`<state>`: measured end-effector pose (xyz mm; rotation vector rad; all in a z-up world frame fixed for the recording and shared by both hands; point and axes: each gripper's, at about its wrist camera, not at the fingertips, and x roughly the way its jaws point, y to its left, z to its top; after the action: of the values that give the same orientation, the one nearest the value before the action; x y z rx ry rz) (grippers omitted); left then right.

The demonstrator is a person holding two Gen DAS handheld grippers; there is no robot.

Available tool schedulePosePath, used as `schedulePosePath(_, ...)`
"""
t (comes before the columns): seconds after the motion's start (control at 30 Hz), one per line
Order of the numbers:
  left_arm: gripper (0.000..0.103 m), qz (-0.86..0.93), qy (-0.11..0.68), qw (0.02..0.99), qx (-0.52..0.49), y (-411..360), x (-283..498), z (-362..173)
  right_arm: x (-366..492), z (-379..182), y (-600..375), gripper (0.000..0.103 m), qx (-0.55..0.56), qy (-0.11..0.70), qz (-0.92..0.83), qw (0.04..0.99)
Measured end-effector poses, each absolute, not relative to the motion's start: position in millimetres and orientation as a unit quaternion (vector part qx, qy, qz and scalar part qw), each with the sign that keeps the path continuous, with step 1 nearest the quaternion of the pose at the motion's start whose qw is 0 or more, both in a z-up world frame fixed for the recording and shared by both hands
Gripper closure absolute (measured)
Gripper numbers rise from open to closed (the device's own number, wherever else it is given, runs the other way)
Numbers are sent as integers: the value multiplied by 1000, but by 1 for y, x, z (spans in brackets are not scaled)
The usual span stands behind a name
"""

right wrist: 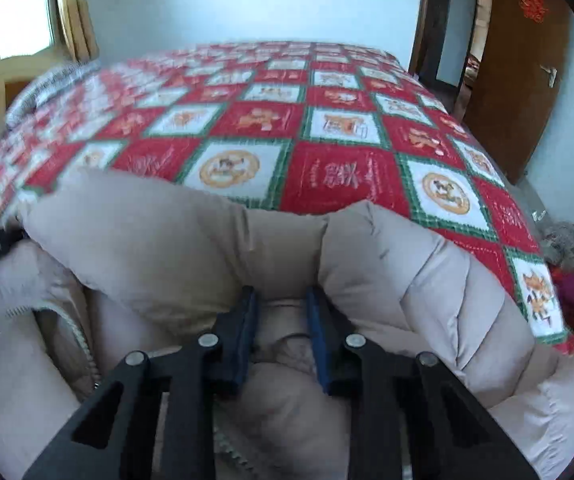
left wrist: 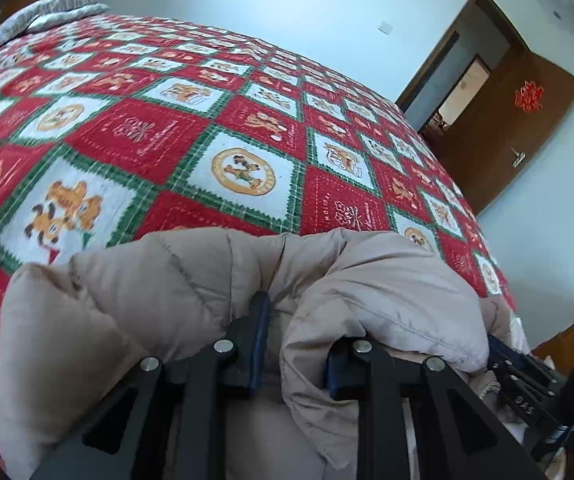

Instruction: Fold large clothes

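A beige puffer jacket point(left wrist: 159, 292) bulges at the near edge of the bed in both views point(right wrist: 427, 280). My left gripper point(left wrist: 293, 320) is shut on a thick fold of the jacket, with padding pressed between its blue-padded fingers point(left wrist: 261, 320). My right gripper point(right wrist: 281, 300) is shut on another fold of the jacket between its fingers point(right wrist: 247, 312). The jacket's zipper point(right wrist: 83, 344) shows at the lower left of the right wrist view. The right gripper also shows at the right edge of the left wrist view point(left wrist: 527, 380).
The bed carries a red, white and green patchwork quilt point(left wrist: 247, 140) with bear pictures. A grey blanket point(left wrist: 47, 12) lies at its far left. A brown door point(left wrist: 519, 132) stands open at the right. Clothes point(right wrist: 571, 264) lie on the floor right of the bed.
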<state>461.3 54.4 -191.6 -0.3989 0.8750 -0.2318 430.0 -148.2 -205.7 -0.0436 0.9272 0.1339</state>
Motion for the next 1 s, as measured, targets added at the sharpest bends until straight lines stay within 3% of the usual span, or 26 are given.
schedulePosePath(0.13, 68, -116, 444, 874, -160, 57, 437, -167, 427, -206, -141, 75, -46, 439, 54, 896)
schedulePosePath(0.2, 61, -128, 429, 881, -150, 61, 416, -146, 426, -205, -137, 75, -59, 434, 49, 898)
schedulePosePath(0.33, 56, -148, 374, 905, -135, 48, 402, -99, 426, -205, -135, 75, -64, 428, 46, 900)
schedulePosePath(0.4, 42, -170, 353, 913, -114, 22, 415, -81, 426, -204, -135, 75, -63, 425, 46, 902)
schedulePosePath(0.43, 30, -182, 344, 915, -103, 7, 423, -78, 425, -203, -136, 75, -62, 423, 46, 903)
schedulePosePath(0.47, 28, -192, 336, 918, -89, -11, 436, -80, 425, -203, -137, 74, -59, 421, 47, 904)
schedulePosePath(0.57, 29, -151, 370, 915, -60, -37, 470, -114, 425, -203, -139, 74, -47, 420, 52, 905)
schedulePosePath(0.67, 28, -114, 429, 895, -38, -45, 485, -183, 424, -202, -141, 74, -39, 417, 58, 906)
schedulePosePath(0.83, 27, -83, 411, 908, -10, -50, 482, -185, 424, -200, -145, 74, -23, 413, 63, 908)
schedulePosePath(0.93, 27, -59, 414, 908, 36, -63, 480, -188, 408, -186, -154, 71, -11, 362, 29, 932)
schedulePosePath(0.97, 27, -54, 414, 908, 46, -66, 480, -189, 402, -182, -164, 62, 9, 345, 8, 938)
schedulePosePath(1.0, 27, -52, 414, 908, 49, -66, 480, -190, 402, -183, -172, 47, 23, 348, -16, 937)
